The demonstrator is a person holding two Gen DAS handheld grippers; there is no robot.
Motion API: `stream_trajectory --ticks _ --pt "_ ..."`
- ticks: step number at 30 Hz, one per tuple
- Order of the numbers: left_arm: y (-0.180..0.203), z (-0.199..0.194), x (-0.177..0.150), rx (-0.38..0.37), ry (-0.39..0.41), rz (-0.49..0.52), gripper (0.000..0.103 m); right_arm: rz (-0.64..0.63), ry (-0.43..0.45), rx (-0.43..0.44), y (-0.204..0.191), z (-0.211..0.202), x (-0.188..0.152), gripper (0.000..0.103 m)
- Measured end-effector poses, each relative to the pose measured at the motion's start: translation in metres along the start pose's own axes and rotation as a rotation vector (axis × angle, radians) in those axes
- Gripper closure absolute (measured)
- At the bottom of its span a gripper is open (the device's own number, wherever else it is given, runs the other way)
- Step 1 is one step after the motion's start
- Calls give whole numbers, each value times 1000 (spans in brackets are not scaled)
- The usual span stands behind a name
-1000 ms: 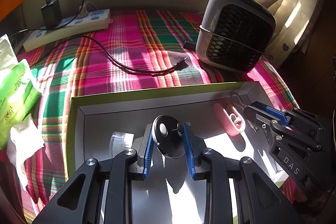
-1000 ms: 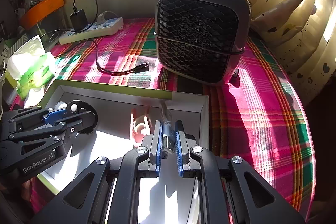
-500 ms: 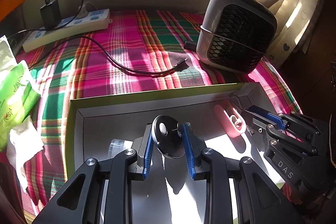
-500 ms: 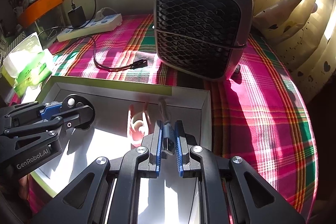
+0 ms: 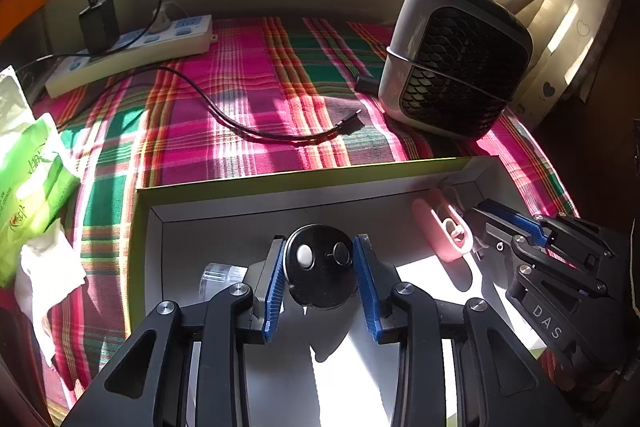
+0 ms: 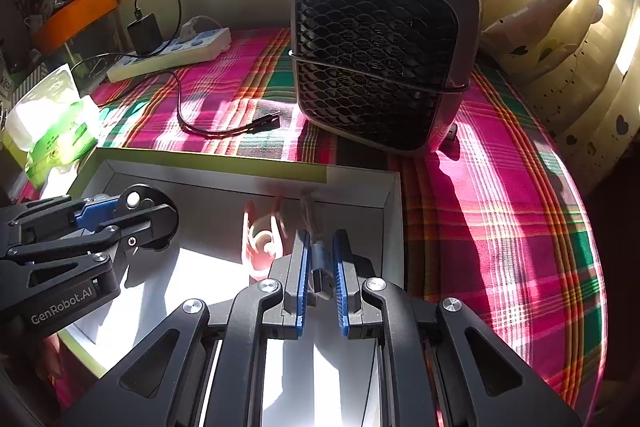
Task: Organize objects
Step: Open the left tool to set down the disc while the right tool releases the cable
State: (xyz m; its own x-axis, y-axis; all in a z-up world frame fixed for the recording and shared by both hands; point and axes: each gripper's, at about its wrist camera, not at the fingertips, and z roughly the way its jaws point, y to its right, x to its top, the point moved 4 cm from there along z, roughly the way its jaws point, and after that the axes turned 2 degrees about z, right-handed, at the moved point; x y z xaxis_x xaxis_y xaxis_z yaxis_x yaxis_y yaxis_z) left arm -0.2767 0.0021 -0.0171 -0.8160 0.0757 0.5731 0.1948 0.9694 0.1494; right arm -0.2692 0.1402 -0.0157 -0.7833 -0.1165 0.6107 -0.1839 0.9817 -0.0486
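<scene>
A shallow white box with a yellow-green rim lies on the plaid cloth; its rim also shows in the right wrist view. My left gripper is shut on a round black disc with a white button, held over the box. My right gripper is shut on a USB cable plug; its pale cable runs to the box's back wall. A pink clip-like thing lies in the box between the grippers, also seen in the right wrist view. A small clear cap lies left of my left fingers.
A grey fan heater stands behind the box at the right. A black cable and a white power strip lie on the cloth at the back. A green tissue pack sits at the left. Curtains hang at the right.
Both grippers have drawn back slightly toward me with their loads still held. The clear cap is now more hidden behind my left fingers.
</scene>
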Motion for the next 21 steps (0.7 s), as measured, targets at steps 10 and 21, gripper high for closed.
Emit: stream_trajectory --ticks 10,21 --pt "-1 -8 0 3 12 -6 63 7 14 -3 -1 -8 -1 88" --pt "-3 -29 -6 1 43 -15 63 14 34 2 -3 -22 -9 78"
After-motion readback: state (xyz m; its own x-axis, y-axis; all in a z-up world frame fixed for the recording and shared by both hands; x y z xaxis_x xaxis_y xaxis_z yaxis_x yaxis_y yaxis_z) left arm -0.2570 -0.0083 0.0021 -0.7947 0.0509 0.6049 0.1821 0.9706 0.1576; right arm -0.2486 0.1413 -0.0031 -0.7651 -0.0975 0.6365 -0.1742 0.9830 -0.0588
